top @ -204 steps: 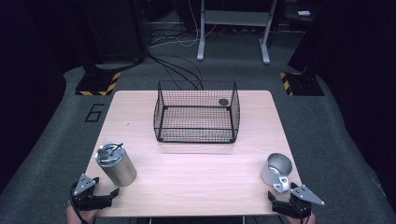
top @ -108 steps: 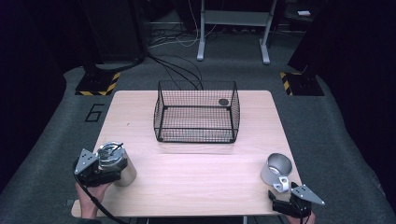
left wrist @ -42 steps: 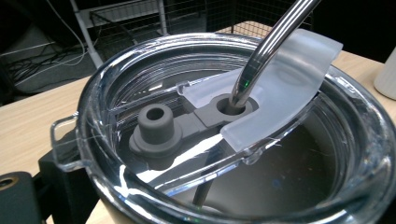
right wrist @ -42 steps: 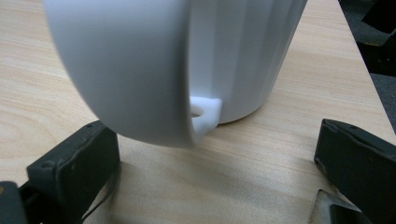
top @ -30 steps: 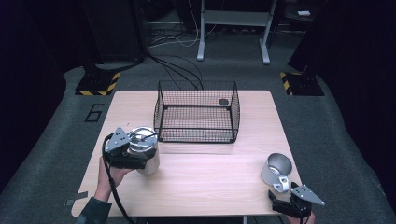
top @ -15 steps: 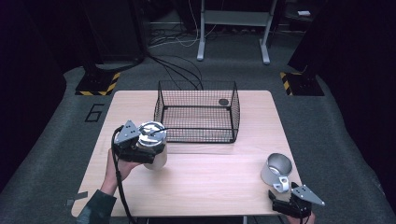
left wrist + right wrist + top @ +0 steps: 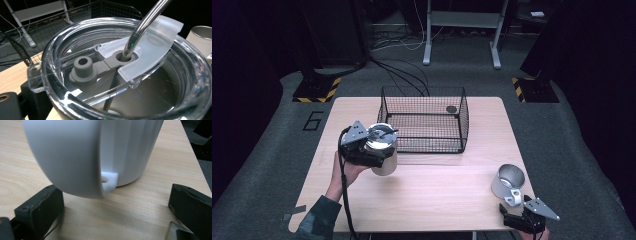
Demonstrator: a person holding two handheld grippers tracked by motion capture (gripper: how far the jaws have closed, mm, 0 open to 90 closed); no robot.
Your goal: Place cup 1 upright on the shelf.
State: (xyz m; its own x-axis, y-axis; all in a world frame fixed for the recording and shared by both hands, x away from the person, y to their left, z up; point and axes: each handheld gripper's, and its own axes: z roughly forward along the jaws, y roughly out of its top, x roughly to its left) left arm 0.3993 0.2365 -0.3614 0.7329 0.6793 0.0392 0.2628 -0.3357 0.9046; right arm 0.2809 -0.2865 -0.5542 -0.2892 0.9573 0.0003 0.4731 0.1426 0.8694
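High view, itemised: left gripper point(image 7: 373, 152), one, clamped on one steel tumbler point(image 7: 383, 155), carried above the wooden table point(image 7: 422, 195) just left of the wire basket point(image 7: 424, 120). Tumbler fittings, left gripper view: one clear lid point(image 7: 130, 75), one metal straw point(image 7: 142, 25) through its grey grommet. Right gripper point(image 7: 524, 217), one, at the table's near right edge; jaws spread apart in the right gripper view, straddling the handle point(image 7: 75, 165) of one white mug point(image 7: 507, 182). Basket contents: one small dark disc point(image 7: 451, 109).

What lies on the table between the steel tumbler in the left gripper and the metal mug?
Nothing: in the high view, bare wooden table separates the lidded steel tumbler from the handled metal mug.
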